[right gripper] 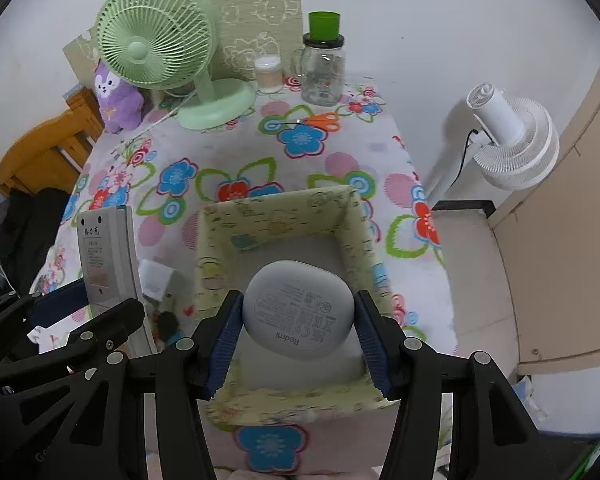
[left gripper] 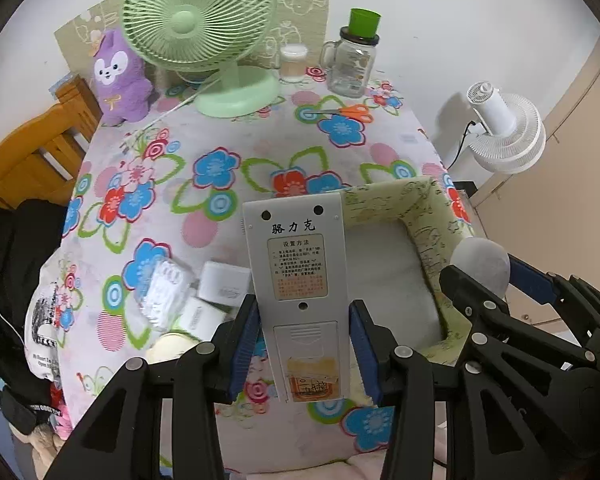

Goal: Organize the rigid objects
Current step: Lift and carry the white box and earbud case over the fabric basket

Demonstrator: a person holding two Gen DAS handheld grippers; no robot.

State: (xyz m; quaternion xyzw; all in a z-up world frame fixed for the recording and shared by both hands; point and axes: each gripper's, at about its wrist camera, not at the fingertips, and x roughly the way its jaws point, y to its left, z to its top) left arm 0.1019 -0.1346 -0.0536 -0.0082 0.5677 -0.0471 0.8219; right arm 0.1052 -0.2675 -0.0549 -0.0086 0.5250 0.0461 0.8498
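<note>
While 2 grippers grip, 1 remote [left gripper: 298, 276], 1 case [right gripper: 299, 309].

Left claw [left gripper: 304, 344]: black arms, blue pads; the remote [left gripper: 298, 276] between them is light grey with black print and an orange-yellow sticker.
Right claw [right gripper: 298, 332]: same black and blue; the earbud case [right gripper: 298, 308] in it is pale grey.
Box [right gripper: 352, 216] beneath the right claw: pale yellow-green, cartoon print.
Bench cloth [left gripper: 260, 140] ahead: white with blue, red, pink and green flowers.
Fan [left gripper: 198, 24] far ahead: mint green.
Scissors [left gripper: 350, 112]: orange handles.
</note>
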